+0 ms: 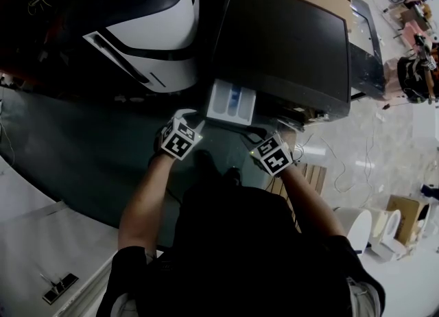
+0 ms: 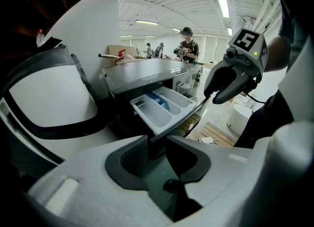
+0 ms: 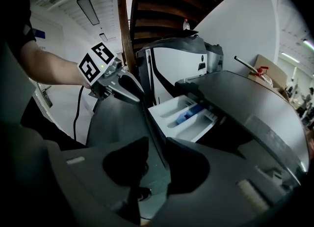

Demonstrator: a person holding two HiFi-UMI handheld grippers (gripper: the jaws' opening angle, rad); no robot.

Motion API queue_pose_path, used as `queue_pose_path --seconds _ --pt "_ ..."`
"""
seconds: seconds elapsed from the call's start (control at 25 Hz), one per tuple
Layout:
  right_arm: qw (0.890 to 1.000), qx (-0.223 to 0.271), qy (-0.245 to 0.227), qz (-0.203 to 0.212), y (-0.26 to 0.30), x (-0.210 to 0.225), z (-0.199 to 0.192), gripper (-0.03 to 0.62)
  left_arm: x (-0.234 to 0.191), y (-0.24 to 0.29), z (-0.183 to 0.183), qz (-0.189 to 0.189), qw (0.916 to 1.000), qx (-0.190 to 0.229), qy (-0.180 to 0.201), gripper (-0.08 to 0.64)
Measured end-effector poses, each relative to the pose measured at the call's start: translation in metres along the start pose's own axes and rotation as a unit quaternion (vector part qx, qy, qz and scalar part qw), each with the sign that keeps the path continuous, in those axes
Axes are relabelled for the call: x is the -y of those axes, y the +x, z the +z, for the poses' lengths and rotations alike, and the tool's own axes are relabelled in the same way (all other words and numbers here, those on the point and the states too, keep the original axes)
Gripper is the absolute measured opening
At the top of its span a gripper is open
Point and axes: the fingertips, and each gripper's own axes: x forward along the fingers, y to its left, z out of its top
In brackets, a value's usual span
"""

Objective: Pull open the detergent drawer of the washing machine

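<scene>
Detergent drawer (image 1: pixel 231 101) stands pulled out of the washing machine (image 1: pixel 288 41) at its near left corner, tray fully exposed. Judged: the pull is essentially done.

Left gripper (image 2: pixel 156 155): jaws apart. The left end of the drawer's front panel (image 2: pixel 184 119) runs into the gap, and the pads do not appear to press on it.
Right gripper (image 3: pixel 158 159): jaws wide apart, straddling the panel's right end, no clamp seen.

Both grippers sit at the near edge of the drawer, one at each end. Likely reason: a pull from both ends keeps the tray square on its slides.

Materials: the tray is pale moulded plastic, smooth, with long rounded compartments and a blue insert (image 2: pixel 159 100) in the middle one. The panel is thin, dark and glossy. The machine top is flat dark grey. A rounded white appliance (image 1: pixel 147 27) stands to the left.
</scene>
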Motion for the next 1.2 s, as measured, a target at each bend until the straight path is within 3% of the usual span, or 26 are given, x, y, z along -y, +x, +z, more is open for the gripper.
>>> queue_pose_path --seconds 0.56,0.72,1.08,1.2 --pt "1.000 0.011 0.022 0.015 -0.006 -0.007 -0.003 0.118 0.005 -0.005 -0.002 0.027 0.9990 0.006 -0.035 0.140" --pt "0.998 0.033 0.046 0.012 -0.024 -0.003 0.003 0.118 0.004 -0.011 -0.005 0.048 0.9965 0.004 -0.068 0.141" --pt "0.988 0.099 0.118 -0.016 -0.077 0.013 -0.005 0.117 0.020 -0.053 0.033 0.065 0.9941 0.051 -0.071 0.124" --pt "0.984 0.115 0.137 -0.022 -0.087 0.021 -0.002 0.115 0.018 -0.064 0.049 0.064 0.9910 0.076 -0.090 0.108"
